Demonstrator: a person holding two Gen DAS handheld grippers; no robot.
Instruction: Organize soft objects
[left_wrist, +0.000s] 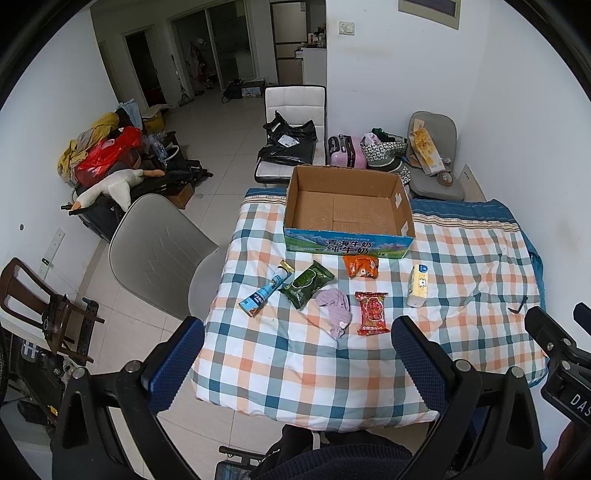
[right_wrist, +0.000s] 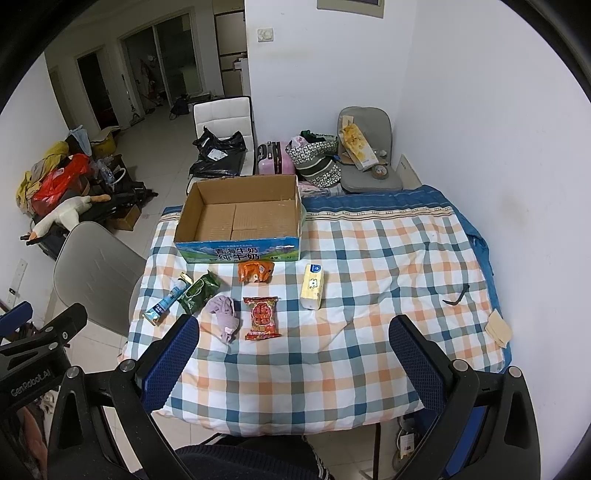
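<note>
While six soft items lie loose on the checked tablecloth (left_wrist: 480, 258), the cardboard box (left_wrist: 347, 210) behind them stands empty: blue tube (left_wrist: 263, 293), green packet (left_wrist: 306, 283), lilac cloth (left_wrist: 334, 310), red packet (left_wrist: 372, 313), orange packet (left_wrist: 361, 266), yellow tissue pack (left_wrist: 417, 286). Left gripper (left_wrist: 295, 363) and right gripper (right_wrist: 291, 365) hover at the near edge, jaws spread, holding nothing.

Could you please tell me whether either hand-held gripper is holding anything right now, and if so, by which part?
Nothing is held. The left hand-held gripper and right hand-held gripper both hang open above the checked cloth, fingers apart and empty.
</note>
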